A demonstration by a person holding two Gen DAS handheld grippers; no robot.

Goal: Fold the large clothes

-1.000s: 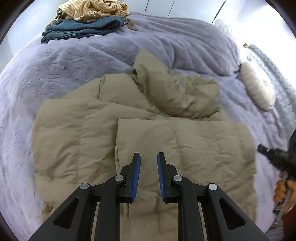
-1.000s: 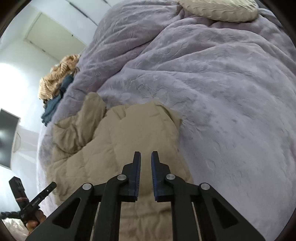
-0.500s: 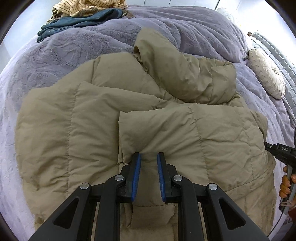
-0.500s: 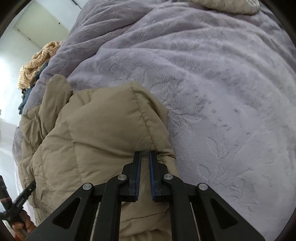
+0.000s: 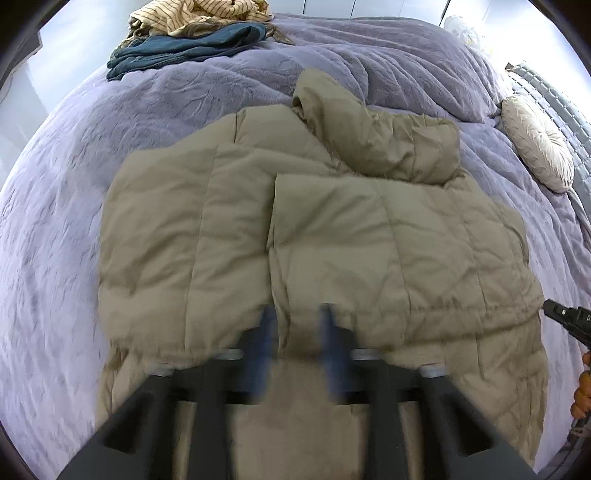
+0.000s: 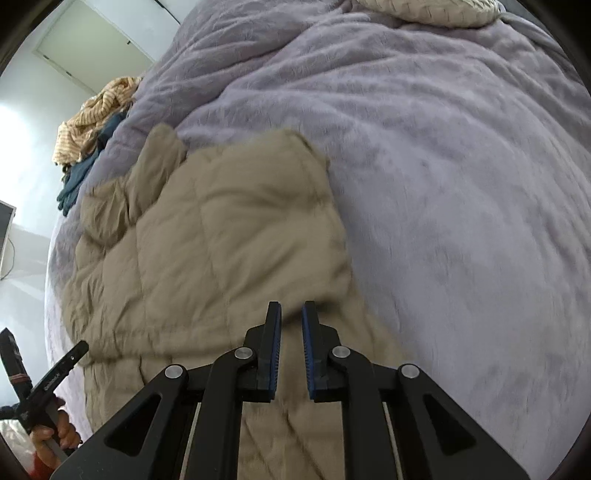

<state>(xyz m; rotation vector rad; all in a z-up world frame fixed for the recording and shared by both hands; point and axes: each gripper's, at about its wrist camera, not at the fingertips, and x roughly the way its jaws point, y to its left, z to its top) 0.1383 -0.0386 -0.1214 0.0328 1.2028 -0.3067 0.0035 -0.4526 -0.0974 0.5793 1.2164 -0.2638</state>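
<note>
Main risk as I judged it: the puffy tan jacket (image 5: 317,236) was lying half-folded on the bed (image 5: 66,206), one panel lapped over the middle, hood bunched at the far end; slick padded fill could spring open or slide on the plush purple blanket (image 6: 443,192) if the next pinch took only the top layer. Left claw (image 5: 295,343) was blurred, parted, holding nothing; right claw (image 6: 291,332) was released too, over the jacket's edge. Room: pale walls, clothes pile (image 5: 192,33) at the far corner, round cushion (image 5: 535,140).
</note>
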